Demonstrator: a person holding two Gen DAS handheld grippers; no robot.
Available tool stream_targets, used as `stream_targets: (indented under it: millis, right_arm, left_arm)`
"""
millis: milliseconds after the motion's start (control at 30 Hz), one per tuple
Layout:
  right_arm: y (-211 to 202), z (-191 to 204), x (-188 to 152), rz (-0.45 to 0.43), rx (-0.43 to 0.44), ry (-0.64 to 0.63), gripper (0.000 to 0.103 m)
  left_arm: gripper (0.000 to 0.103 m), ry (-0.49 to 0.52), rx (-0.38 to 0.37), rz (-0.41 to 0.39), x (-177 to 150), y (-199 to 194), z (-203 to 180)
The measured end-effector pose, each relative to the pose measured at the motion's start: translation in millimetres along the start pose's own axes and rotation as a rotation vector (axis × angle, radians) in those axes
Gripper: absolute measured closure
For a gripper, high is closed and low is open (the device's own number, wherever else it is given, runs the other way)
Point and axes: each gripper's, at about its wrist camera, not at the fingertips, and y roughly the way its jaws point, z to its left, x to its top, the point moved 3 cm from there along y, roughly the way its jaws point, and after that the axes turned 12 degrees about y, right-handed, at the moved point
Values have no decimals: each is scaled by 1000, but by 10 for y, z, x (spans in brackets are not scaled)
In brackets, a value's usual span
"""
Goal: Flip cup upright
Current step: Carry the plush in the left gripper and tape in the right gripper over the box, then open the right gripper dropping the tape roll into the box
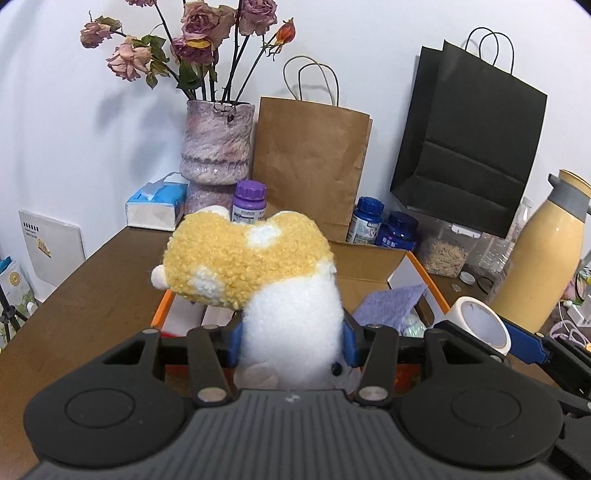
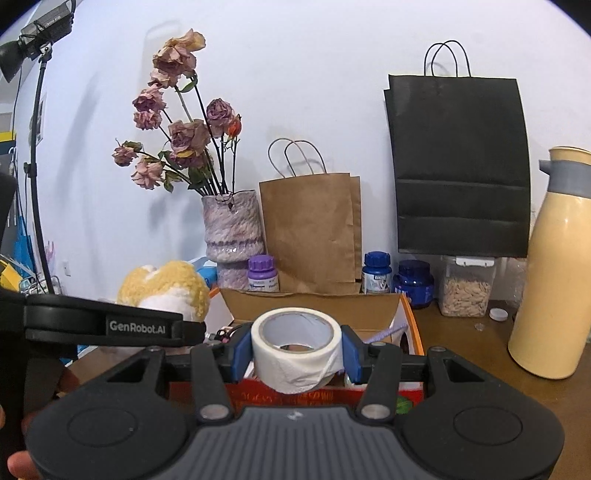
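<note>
Only the right wrist view shows the black studio lamp on a stand (image 2: 35, 33) at far left. The left gripper (image 1: 291, 345) squeezes a fluffy yellow-and-white plush toy (image 1: 258, 273) above the orange-edged cardboard box (image 1: 430, 280). The right gripper (image 2: 297, 354) clamps a white roll of tape (image 2: 295, 347). No cup is visible, perhaps hidden in the box.

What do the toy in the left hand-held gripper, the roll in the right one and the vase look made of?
Toy: plush fabric, curly yellow pile over smooth white fleece, matte. Roll: white tape, seemingly paper or cloth, with a wrinkled loose end; the core cannot be told. Vase: probably glazed ceramic, mottled pink and purple, with glossy highlights on its ribbed waist.
</note>
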Motion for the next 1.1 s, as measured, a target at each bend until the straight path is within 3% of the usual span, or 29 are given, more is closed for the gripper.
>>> stream_targets:
  millis: [667,1100]
  right_arm:
    - [1030,-163,266,46,-18,-22,55]
    - [1445,-325,112,103,-54,-25,55]
  left_arm:
    - [53,-25,42,30,345,812,68]
    - [53,1,76,91,218,1212,132]
